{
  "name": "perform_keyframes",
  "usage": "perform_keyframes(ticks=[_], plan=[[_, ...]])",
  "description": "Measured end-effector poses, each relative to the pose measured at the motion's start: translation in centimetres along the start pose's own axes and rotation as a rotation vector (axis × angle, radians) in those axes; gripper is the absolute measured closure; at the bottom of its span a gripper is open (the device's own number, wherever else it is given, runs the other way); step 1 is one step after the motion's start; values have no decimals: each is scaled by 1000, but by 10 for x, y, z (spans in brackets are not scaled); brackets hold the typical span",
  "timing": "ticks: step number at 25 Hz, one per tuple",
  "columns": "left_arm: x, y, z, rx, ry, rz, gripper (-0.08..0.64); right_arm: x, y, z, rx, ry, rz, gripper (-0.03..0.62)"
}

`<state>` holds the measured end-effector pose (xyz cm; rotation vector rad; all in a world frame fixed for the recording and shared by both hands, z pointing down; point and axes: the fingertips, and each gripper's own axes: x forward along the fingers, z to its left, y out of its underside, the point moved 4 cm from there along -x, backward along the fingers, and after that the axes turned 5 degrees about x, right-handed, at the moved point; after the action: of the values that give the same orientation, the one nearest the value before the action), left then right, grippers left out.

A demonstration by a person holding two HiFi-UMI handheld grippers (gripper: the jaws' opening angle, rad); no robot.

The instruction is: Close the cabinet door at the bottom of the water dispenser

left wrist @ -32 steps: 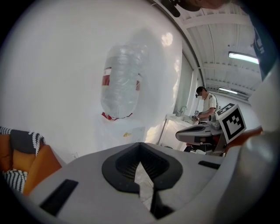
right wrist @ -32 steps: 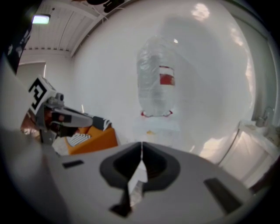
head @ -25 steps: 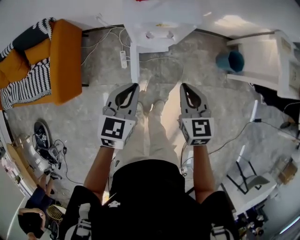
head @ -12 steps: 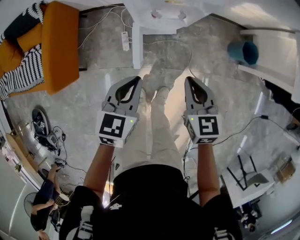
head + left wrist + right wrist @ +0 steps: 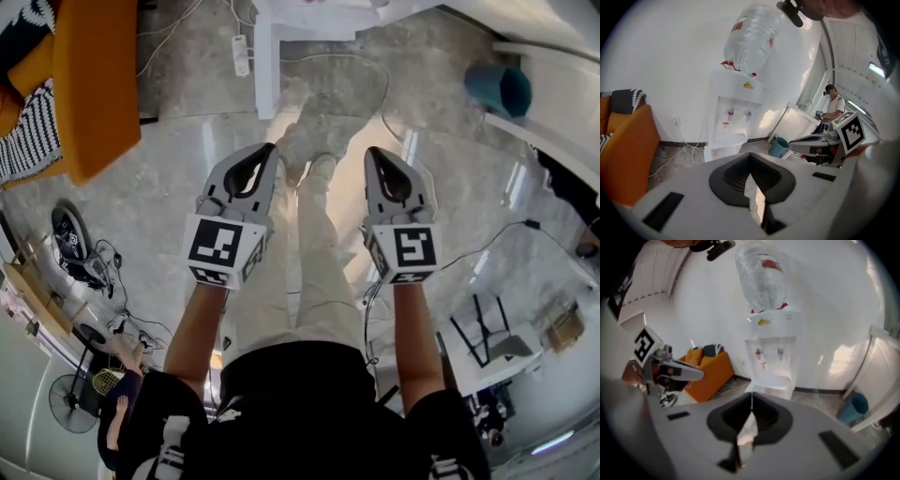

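In the head view the left gripper (image 5: 265, 155) and the right gripper (image 5: 374, 157) are held side by side above the grey marbled stone floor (image 5: 178, 216), one on each side of the person's pale trousers (image 5: 305, 272), both pointing toward the white plastic water dispenser (image 5: 300, 19) at the top edge. A narrow white panel (image 5: 265, 70) juts from the dispenser's base toward the person and looks like the bottom cabinet door standing open; both grippers are well apart from it. An orange upholstered sofa (image 5: 94, 84) lies to the left and a teal round bin (image 5: 497, 89) to the right. In the left gripper view the left gripper's (image 5: 750, 157) jaws are pressed together at the tips with nothing between them. The dispenser (image 5: 736, 112) stands ahead against the white wall under an upturned clear water bottle (image 5: 752, 40), and the right gripper (image 5: 813, 140) shows at the side. In the right gripper view the right gripper's (image 5: 751, 397) jaws likewise meet at the tips, empty, with the dispenser (image 5: 771, 357) ahead and the sofa (image 5: 705, 369) to its left.
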<state>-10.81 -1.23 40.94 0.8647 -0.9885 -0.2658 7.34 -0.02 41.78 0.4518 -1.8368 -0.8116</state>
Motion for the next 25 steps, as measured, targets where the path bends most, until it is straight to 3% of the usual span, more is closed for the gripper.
perform_keyframes(ticks=[7,25], plan=[[16,35,12,18,-9,34,549,33,33,4,20,-22,33,557],[60,116,62,-52,-72,75,549,93,81,6,4,-46,95,557]])
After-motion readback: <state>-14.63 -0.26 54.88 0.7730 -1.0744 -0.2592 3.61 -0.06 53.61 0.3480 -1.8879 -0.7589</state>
